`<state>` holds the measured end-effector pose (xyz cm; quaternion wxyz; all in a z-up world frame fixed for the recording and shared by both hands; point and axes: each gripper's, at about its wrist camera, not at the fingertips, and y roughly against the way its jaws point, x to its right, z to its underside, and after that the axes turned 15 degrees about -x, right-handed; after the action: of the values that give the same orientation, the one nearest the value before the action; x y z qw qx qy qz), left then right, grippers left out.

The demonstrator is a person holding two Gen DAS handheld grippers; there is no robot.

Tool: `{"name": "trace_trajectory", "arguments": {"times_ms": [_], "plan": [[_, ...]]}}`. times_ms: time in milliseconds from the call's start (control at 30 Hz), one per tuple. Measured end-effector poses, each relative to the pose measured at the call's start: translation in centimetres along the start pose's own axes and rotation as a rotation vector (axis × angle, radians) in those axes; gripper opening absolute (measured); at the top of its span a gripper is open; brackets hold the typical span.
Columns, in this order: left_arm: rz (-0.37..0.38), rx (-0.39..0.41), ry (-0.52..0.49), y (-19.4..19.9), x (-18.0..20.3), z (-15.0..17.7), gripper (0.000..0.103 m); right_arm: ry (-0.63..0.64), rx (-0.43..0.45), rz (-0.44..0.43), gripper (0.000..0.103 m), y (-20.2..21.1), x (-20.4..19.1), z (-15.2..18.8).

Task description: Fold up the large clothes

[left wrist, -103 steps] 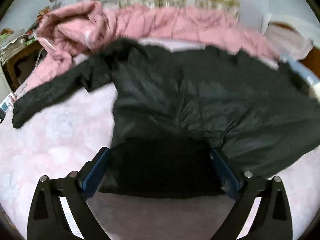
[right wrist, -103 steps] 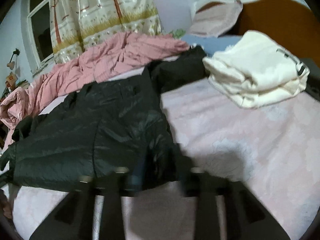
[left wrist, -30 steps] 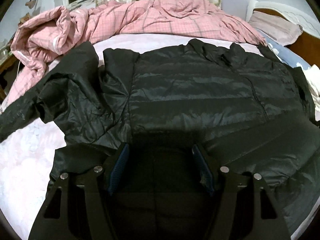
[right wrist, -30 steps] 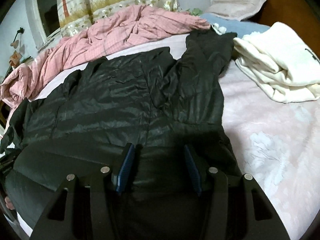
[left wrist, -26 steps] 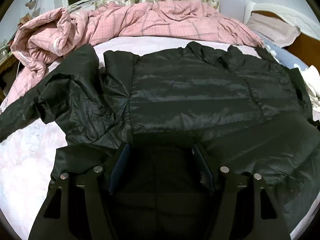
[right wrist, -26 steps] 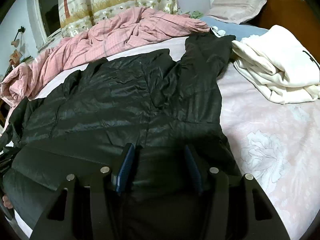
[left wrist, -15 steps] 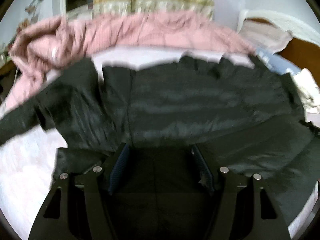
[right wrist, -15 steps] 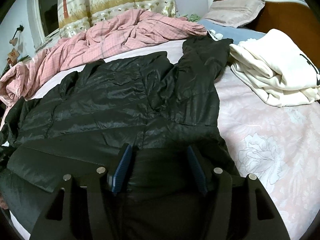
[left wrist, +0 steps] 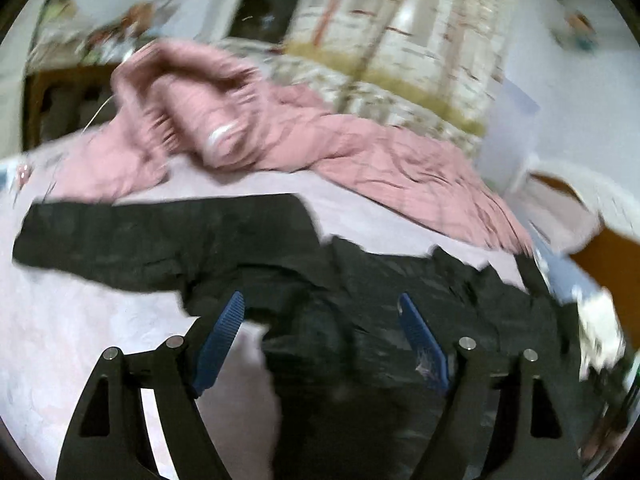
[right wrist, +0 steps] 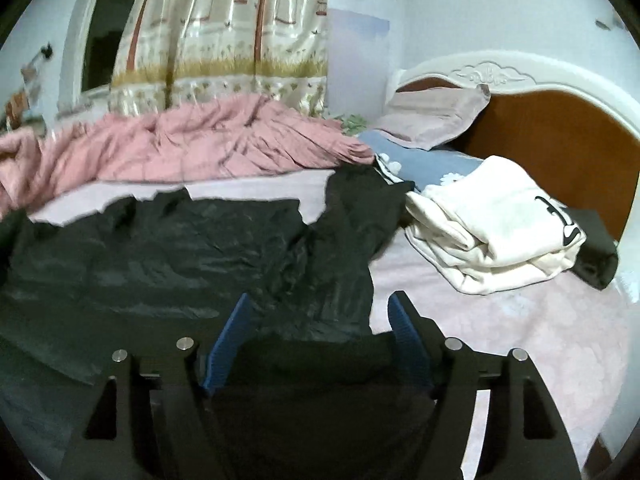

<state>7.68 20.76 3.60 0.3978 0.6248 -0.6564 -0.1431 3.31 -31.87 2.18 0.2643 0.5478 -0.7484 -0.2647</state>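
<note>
A black puffer jacket [right wrist: 180,248] lies spread on the pink bed sheet [right wrist: 540,340], lower part folded up over its body. One sleeve [right wrist: 360,208] points toward the pillows; the other sleeve [left wrist: 140,240] stretches left. My left gripper [left wrist: 322,308] hovers over the jacket [left wrist: 380,280] near that sleeve's shoulder, jaws opening, pads off the cloth; the view is blurred. My right gripper [right wrist: 318,316] sits at the jacket's right edge, jaws opening. A dark fold lies between its fingers near their base, and the pads look clear of it.
A crumpled pink quilt [right wrist: 200,140] runs along the far side of the bed. A folded white garment [right wrist: 492,224] and a dark folded item [right wrist: 596,248] lie near the pillow [right wrist: 436,116] and headboard [right wrist: 552,128]. A wooden side table [left wrist: 52,96] stands far left.
Both jaws have spread wider. The left gripper has swung left and upward, away from the folded hem toward the left sleeve. The right gripper has lifted and tipped up slightly.
</note>
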Motion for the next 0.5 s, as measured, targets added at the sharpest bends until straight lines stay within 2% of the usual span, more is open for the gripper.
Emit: {"name": "trace_trajectory", "arguments": {"times_ms": [167,233,300,500], "plan": [[-0.007,-0.007,0.156,-1.0,-5.2,-1.9,0.081,-0.009,-0.013,-0.019,0.073,-0.3,0.4,0.1],[-0.083,-0.021,0.179,-2.0,-6.2,-2.3,0.081,-0.010,-0.020,-0.022,0.073,-0.5,0.5,0.1],[-0.103,-0.047,0.225,-2.9,-7.6,-2.5,0.081,-0.006,-0.028,-0.010,0.073,-0.5,0.4,0.2],[-0.057,-0.117,0.504,-5.6,-14.1,-2.0,0.079,-0.002,-0.036,-0.008,0.074,-0.7,0.1,0.2]]}}
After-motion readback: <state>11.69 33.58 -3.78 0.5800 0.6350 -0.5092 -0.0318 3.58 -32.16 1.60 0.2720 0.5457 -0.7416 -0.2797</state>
